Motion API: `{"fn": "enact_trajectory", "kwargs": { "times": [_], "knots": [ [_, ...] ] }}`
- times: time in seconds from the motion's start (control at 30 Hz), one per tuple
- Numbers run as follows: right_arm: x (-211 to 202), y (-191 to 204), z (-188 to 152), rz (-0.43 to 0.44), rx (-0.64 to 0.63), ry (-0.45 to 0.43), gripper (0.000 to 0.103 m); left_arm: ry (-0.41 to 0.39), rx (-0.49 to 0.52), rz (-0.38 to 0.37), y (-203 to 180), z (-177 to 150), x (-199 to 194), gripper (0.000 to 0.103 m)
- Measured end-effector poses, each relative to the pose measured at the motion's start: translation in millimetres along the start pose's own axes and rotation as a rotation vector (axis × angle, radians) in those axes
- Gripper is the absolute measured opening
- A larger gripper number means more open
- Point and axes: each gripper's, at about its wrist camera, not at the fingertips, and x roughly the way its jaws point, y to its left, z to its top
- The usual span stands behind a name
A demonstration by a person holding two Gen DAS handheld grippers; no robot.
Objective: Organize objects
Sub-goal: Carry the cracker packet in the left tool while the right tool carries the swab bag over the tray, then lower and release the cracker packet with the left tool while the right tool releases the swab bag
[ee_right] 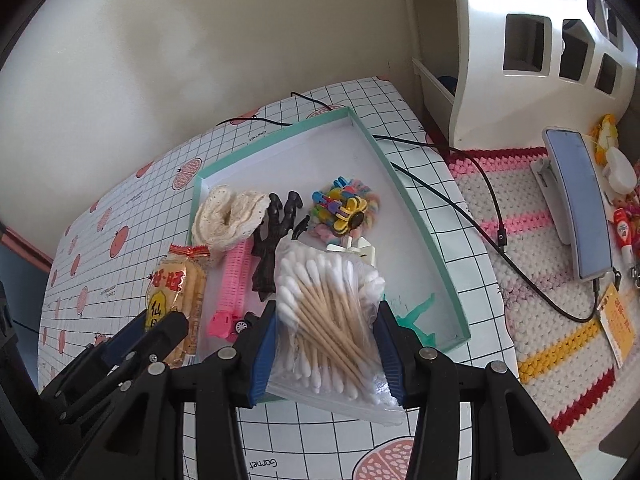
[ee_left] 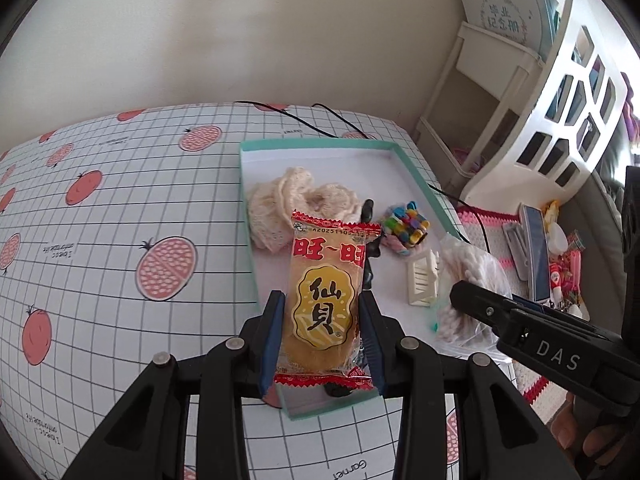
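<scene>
Over the near end of the green-rimmed tray [ee_right: 416,216] on the table [ee_left: 120,200], both loads are in the air and not yet set down. The left tongs [ee_left: 322,336] are clenched on a rice cracker packet [ee_left: 326,304]; the right tongs [ee_right: 326,348] are clenched on a bag of cotton swabs [ee_right: 328,312]. Already lying in the tray: a cream lace piece [ee_right: 228,216], a black claw-shaped toy [ee_right: 276,236], a pink toy truck [ee_right: 234,288], a bundle of coloured clips [ee_right: 346,206], a small white rack [ee_left: 424,280] and what appears to be a green figure [ee_right: 420,312], partly hidden. Judged well advanced; these two items remain to be placed. Clutter on the crocheted mat [ee_right: 532,240] to the right may or may not belong to the job.
</scene>
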Motion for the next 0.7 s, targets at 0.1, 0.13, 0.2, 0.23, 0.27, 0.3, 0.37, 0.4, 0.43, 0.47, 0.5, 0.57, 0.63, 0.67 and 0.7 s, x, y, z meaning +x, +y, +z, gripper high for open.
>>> {"fn": "enact_trajectory", "kwargs": {
  "times": [0.1,0.13,0.2,0.23,0.27,0.3,0.37,0.4,0.43,0.47,0.5,0.57,0.63,0.67,0.7],
  "knots": [
    [7,-3,0,-0.015,0.0,0.01,0.049,0.006,0.036,0.006,-8,-1,10,0.038],
    [9,-4,0,-0.017,0.002,0.013,0.049,0.01,0.041,0.009,-9,-1,13,0.038],
    [14,-6,1,-0.018,0.006,0.02,0.049,0.017,0.038,0.007,-10,-1,19,0.038],
    [17,-7,1,-0.018,0.007,0.024,0.049,0.02,0.035,0.005,-10,-1,22,0.038],
    [19,-8,1,-0.02,0.008,0.026,0.049,0.025,0.033,0.007,-11,-1,24,0.038],
    [20,-8,1,-0.021,0.008,0.027,0.049,0.028,0.031,0.007,-11,-1,27,0.038],
    [22,-8,2,-0.02,0.008,0.027,0.049,0.033,0.03,0.005,-10,-1,32,0.038],
    [23,-8,2,-0.02,0.008,0.027,0.049,0.037,0.031,0.005,-11,-1,34,0.038],
    [24,-8,2,-0.019,0.009,0.029,0.049,0.041,0.031,0.006,-11,-1,37,0.038],
    [26,-8,2,-0.018,0.01,0.031,0.049,0.041,0.031,0.003,-11,-1,38,0.038],
    [27,-9,2,-0.02,0.011,0.034,0.049,0.042,0.033,0.002,-11,-1,39,0.038],
    [30,-10,2,-0.021,0.014,0.04,0.05,0.038,0.031,0.002,-12,-1,39,0.039],
    [31,-10,1,-0.02,0.012,0.04,0.051,0.039,0.024,-0.005,-11,0,39,0.038],
    [31,-9,1,-0.022,0.01,0.038,0.051,0.039,0.02,-0.008,-10,0,39,0.038],
    [31,-9,1,-0.023,0.008,0.036,0.051,0.041,0.019,-0.011,-10,-1,39,0.038]
  ]
}}
